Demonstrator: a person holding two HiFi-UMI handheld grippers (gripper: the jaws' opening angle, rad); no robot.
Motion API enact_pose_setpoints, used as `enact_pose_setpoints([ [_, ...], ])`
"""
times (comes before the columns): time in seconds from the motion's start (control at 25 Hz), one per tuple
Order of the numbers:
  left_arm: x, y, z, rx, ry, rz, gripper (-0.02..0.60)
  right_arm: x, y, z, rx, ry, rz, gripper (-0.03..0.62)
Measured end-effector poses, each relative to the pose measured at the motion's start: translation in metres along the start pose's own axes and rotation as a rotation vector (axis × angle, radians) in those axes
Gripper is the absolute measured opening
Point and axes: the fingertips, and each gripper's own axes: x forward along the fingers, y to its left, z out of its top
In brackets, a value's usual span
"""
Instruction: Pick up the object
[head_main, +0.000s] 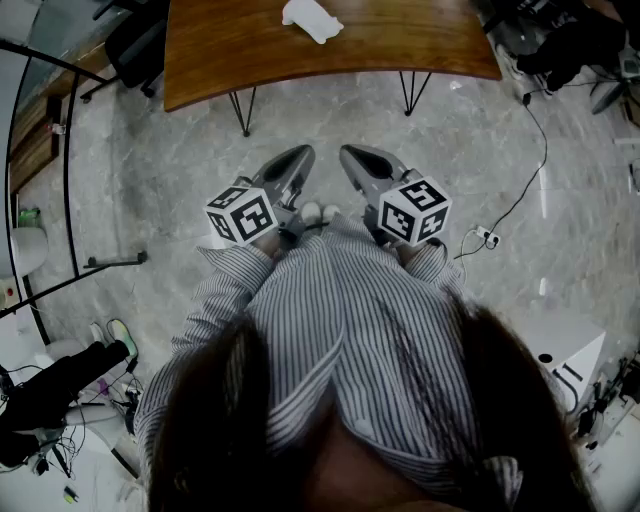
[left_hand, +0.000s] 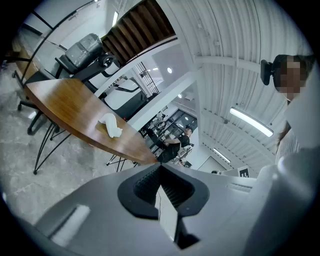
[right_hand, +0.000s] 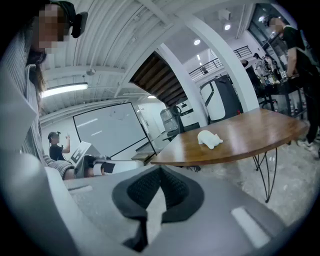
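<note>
A small white object (head_main: 312, 19) lies on the brown wooden table (head_main: 400, 40) ahead of me; it also shows as the white object (left_hand: 111, 125) in the left gripper view and the white object (right_hand: 209, 139) in the right gripper view. My left gripper (head_main: 300, 155) and right gripper (head_main: 352, 155) are held close to my body over the floor, well short of the table. Both are shut with nothing between the jaws: the left gripper (left_hand: 160, 167) and right gripper (right_hand: 160, 170) tips meet.
The table stands on thin black hairpin legs (head_main: 243, 112) on a grey marbled floor (head_main: 480, 150). A black cable (head_main: 530, 160) runs to a socket strip at right. A black office chair (head_main: 130, 45) is at the table's left. People stand in the background (left_hand: 177, 142).
</note>
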Motion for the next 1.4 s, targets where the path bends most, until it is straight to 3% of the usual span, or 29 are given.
enact_pose_setpoints([
  [0.52, 0.009, 0.000, 0.003, -0.006, -0.011, 0.002, 0.005, 0.001, -0.005, 0.006, -0.024, -0.001, 0.011, 0.002],
  [0.76, 0.021, 0.002, 0.004, -0.028, -0.013, 0.016, 0.005, -0.006, -0.023, 0.015, 0.051, -0.037, 0.000, 0.002],
  [1.16, 0.048, 0.003, -0.020, -0.079, 0.025, 0.013, 0.005, -0.013, -0.053, -0.002, 0.111, 0.016, -0.011, 0.002],
  [1.4, 0.071, 0.023, -0.003, -0.081, 0.017, -0.001, 0.005, 0.008, -0.075, 0.006, 0.115, 0.025, -0.020, 0.002],
])
